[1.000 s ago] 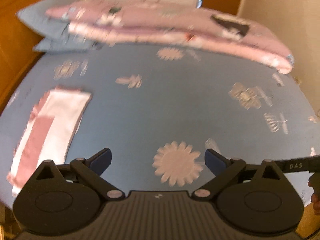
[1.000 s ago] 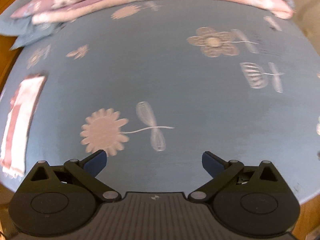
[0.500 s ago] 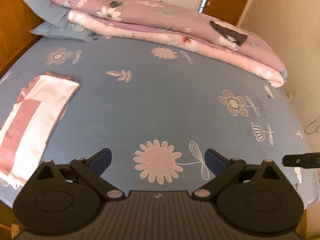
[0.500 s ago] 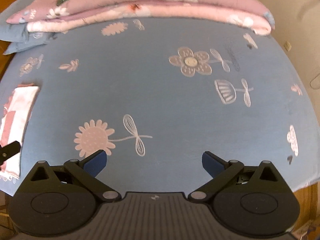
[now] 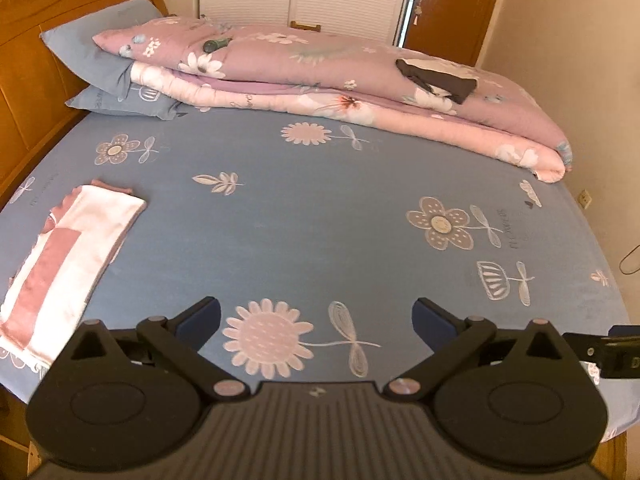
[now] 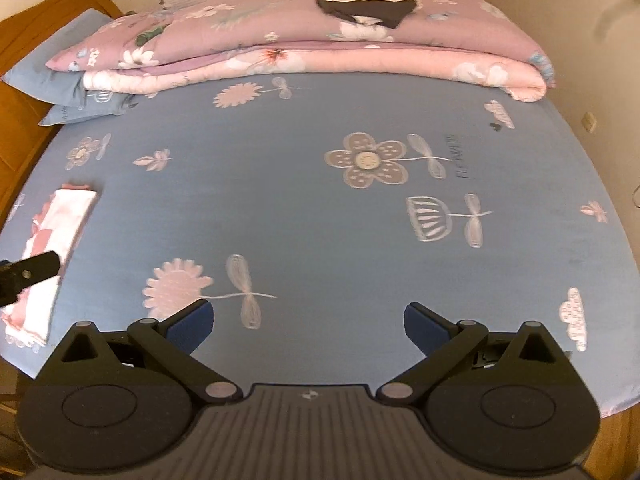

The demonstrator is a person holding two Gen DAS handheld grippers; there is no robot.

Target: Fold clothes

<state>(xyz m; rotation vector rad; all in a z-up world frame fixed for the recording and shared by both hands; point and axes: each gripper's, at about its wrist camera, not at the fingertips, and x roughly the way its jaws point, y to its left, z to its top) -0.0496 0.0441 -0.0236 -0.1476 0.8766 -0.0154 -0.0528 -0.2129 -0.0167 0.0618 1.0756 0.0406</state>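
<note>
Two grippers, left gripper and right gripper, hang released and empty over the near edge of the bed. One pink-and-white folded garment lies flat at the bed's left edge; a dark garment sits crumpled on the pink quilt at the far side, probably next. Judgement: reach across, pinch two corners, carry it to open sheet before folding. Right view shows the dark garment's spread better; left view shows the folded piece fully.
</note>
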